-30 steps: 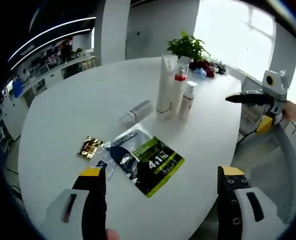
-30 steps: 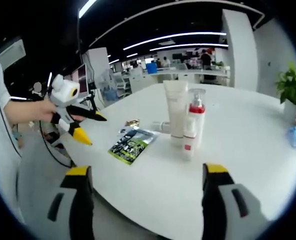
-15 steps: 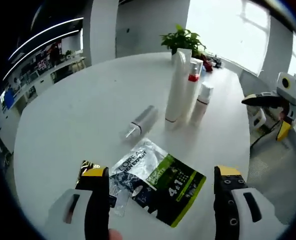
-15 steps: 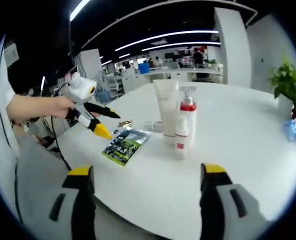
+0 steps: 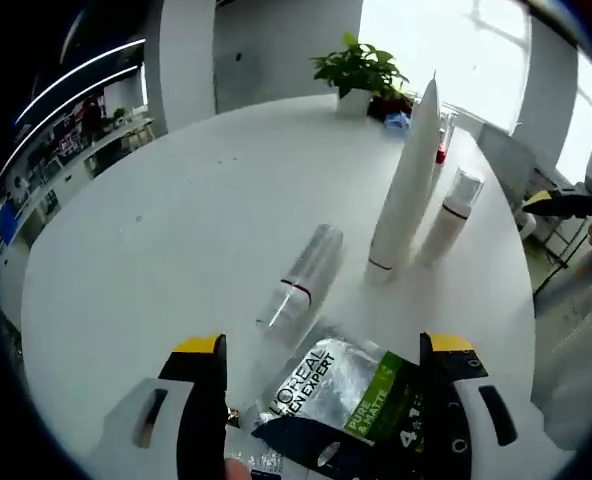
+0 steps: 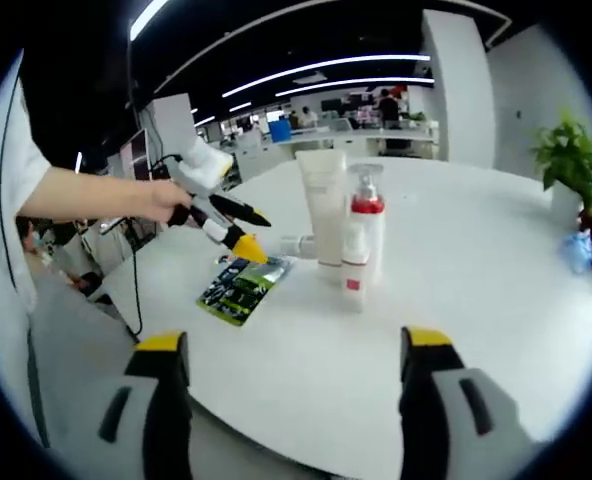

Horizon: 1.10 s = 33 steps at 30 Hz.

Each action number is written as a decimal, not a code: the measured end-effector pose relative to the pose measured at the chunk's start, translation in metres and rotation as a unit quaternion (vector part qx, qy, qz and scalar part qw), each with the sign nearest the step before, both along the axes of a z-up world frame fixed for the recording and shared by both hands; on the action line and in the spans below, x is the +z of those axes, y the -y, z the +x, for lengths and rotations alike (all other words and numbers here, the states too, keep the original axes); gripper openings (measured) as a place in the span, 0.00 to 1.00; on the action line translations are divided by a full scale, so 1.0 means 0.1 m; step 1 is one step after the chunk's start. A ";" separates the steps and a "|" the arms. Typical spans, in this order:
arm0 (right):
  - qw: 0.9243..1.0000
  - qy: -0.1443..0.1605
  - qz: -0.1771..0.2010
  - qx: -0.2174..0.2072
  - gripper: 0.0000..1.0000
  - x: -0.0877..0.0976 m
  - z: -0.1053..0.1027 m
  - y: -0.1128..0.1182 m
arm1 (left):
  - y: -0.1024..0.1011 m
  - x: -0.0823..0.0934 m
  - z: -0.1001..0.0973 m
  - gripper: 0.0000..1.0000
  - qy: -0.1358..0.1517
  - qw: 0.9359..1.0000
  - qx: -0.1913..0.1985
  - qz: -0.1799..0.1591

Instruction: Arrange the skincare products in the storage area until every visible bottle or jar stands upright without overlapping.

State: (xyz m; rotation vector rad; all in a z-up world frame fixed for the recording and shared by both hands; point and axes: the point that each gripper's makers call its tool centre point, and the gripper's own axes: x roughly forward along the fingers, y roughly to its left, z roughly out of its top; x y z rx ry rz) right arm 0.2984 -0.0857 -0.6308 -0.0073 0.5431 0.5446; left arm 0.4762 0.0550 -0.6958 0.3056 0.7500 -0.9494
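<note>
- Two grippers, both with jaws wide: left gripper (image 5: 321, 400) low over the sachet (image 5: 351, 410), right gripper (image 6: 288, 385) back at the table (image 6: 476, 300) edge.
- Tube (image 6: 323, 205), pump bottle (image 6: 364, 225), small bottle (image 6: 353, 265) upright, clustered mid-table.
- Left gripper view shows a clear bottle (image 5: 304, 275) lying flat beside them.

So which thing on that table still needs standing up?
On the round white table, find the tall white tube standing near the middle. Beside its foot lies a small clear bottle. It's the only bottle on its side; its neighbours stand upright.

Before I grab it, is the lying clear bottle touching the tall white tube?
Apart. The left gripper view shows bare table between the clear bottle and the tall white tube.
</note>
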 end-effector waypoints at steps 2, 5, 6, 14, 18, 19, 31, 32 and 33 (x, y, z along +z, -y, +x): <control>1.000 0.000 0.001 -0.004 0.87 0.00 0.01 0.01 | 0.04 -0.05 0.07 0.71 0.005 1.000 -0.008 0.006; 1.000 -0.001 0.003 -0.010 0.87 -0.01 0.02 0.04 | 0.09 -0.13 0.15 0.65 0.008 1.000 -0.020 0.018; 1.000 -0.001 0.003 -0.011 0.87 -0.01 0.02 0.04 | 0.10 -0.14 0.17 0.64 0.010 0.999 -0.023 0.021; 1.000 -0.005 0.005 -0.018 0.87 -0.03 0.03 0.06 | 0.23 -0.28 0.41 0.49 0.029 0.997 -0.059 0.043; 1.000 -0.006 0.004 -0.021 0.87 -0.03 0.03 0.07 | 0.33 -0.31 0.44 0.39 0.042 0.992 -0.102 0.055; 1.000 -0.006 0.005 -0.023 0.87 -0.03 0.04 0.07 | 0.34 -0.31 0.44 0.37 0.046 0.991 -0.110 0.060; 1.000 -0.009 0.004 -0.027 0.86 -0.06 0.04 0.08 | 0.44 -0.36 0.41 0.18 0.044 0.984 -0.154 0.074; 1.000 -0.009 0.004 -0.027 0.86 -0.06 0.04 0.08 | 0.44 -0.36 0.41 0.18 0.044 0.985 -0.153 0.074; 1.000 -0.009 0.004 -0.027 0.86 -0.06 0.04 0.08 | 0.44 -0.36 0.41 0.18 0.041 0.985 -0.151 0.073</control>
